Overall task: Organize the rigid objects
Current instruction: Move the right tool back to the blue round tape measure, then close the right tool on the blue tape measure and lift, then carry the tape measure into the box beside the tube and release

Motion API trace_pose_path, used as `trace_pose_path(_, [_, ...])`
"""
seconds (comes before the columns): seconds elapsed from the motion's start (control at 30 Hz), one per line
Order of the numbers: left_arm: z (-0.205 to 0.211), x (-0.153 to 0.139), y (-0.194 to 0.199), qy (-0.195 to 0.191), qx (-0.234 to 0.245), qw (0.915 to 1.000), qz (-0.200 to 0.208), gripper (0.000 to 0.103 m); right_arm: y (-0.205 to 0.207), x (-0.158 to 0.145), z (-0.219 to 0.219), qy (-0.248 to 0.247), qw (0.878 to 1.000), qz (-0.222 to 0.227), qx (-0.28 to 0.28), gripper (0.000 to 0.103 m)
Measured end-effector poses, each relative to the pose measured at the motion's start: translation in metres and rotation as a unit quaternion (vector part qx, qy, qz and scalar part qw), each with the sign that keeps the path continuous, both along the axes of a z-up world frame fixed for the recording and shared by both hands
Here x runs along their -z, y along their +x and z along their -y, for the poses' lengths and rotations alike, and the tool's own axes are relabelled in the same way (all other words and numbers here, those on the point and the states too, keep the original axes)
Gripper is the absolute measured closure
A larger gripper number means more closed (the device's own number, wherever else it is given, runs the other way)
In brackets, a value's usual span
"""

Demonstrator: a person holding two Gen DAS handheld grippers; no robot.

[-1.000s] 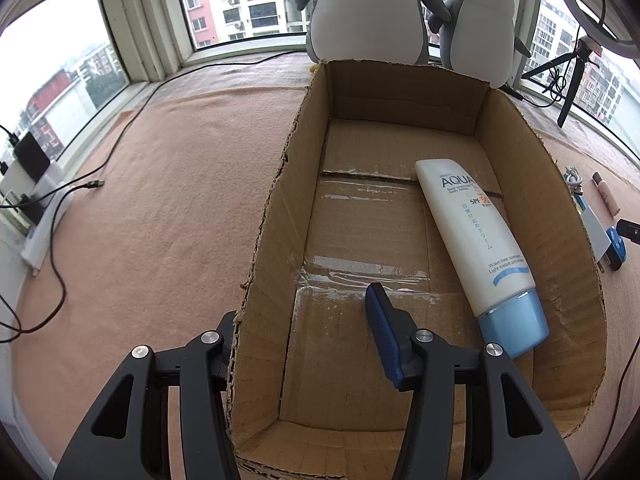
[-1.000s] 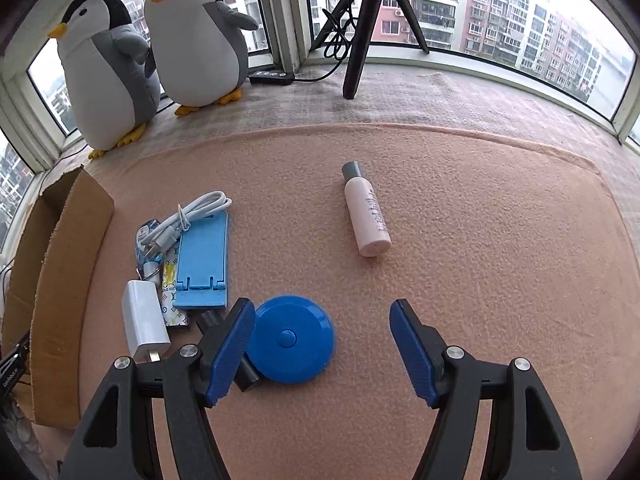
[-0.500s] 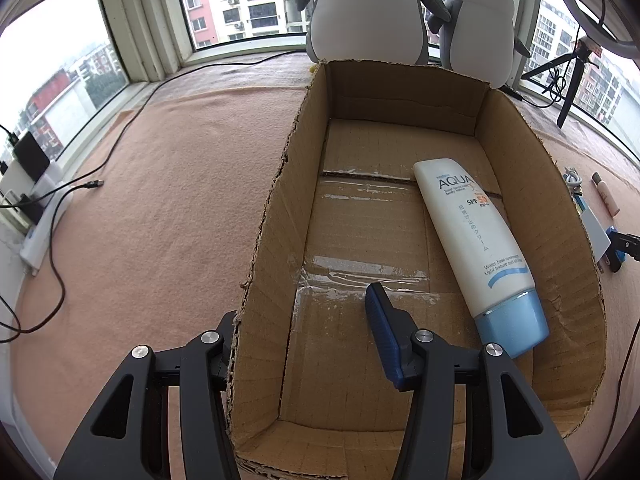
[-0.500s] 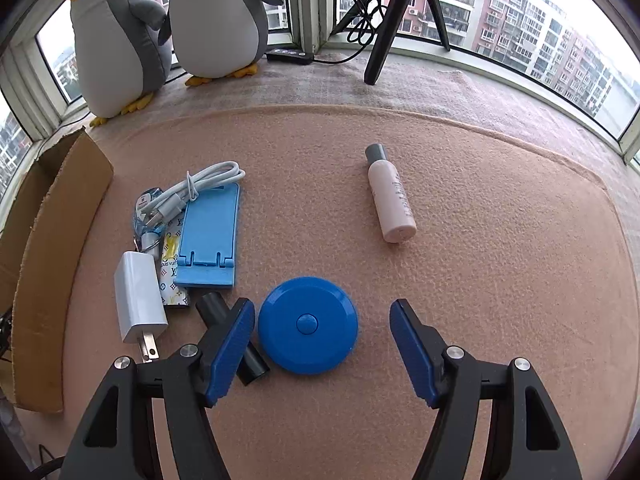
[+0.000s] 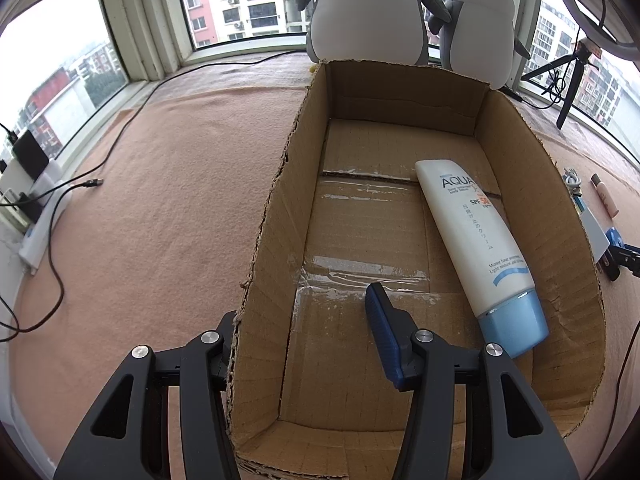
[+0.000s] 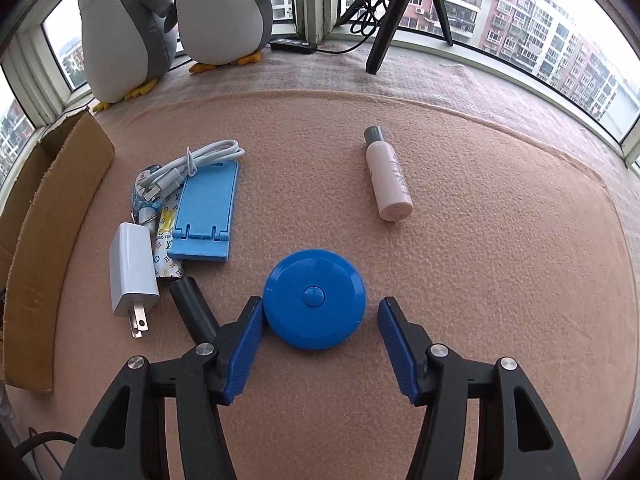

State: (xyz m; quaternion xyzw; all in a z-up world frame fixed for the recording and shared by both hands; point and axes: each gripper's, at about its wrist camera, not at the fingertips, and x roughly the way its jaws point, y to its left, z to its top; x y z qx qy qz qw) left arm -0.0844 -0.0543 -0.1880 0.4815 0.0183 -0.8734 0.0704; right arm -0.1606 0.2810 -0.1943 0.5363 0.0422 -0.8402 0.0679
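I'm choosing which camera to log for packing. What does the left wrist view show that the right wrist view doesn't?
Only the left wrist view looks inside the cardboard box, where a sunscreen tube lies, with the left gripper open astride the box's wall.
Only the right wrist view shows the blue disc between the open right gripper's fingers, plus the phone stand and cable.
Both show the box, pink bottle, white charger and two penguin toys.

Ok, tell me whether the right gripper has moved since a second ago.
Yes. The right gripper has shifted right and closed in: the blue round case, earlier off beside its left finger, now sits between the open fingers.
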Motion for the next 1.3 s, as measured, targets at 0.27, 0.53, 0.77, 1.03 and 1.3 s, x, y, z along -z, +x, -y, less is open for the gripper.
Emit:
trace_pose_path(0.27, [0.0, 0.0, 0.0, 0.001, 0.0, 1.0, 0.0, 0.051, 0.002, -0.001, -0.005, -0.006, 1.0, 0.001, -0.001, 0.057])
trace_pose_path(0.53, [0.0, 0.0, 0.0, 0.004, 0.0, 1.0, -0.001, 0.051, 0.011, -0.018, -0.007, -0.023, 1.0, -0.015, 0.007, 0.057])
trace_pose_path(0.77, [0.0, 0.0, 0.001, 0.008, -0.001, 1.0, -0.002, 0.051, 0.021, -0.057, 0.01, -0.049, 0.997, -0.05, -0.013, 0.057])
trace_pose_path(1.03, [0.0, 0.0, 0.001, 0.01, -0.002, 0.9999, -0.002, 0.051, 0.027, -0.101, 0.06, -0.085, 0.99, -0.087, -0.068, 0.057])
trace_pose_path(1.3, [0.001, 0.0, 0.001, 0.016, -0.002, 0.9999, -0.003, 0.051, 0.025, -0.12, 0.125, -0.1, 0.981, -0.102, -0.129, 0.057])
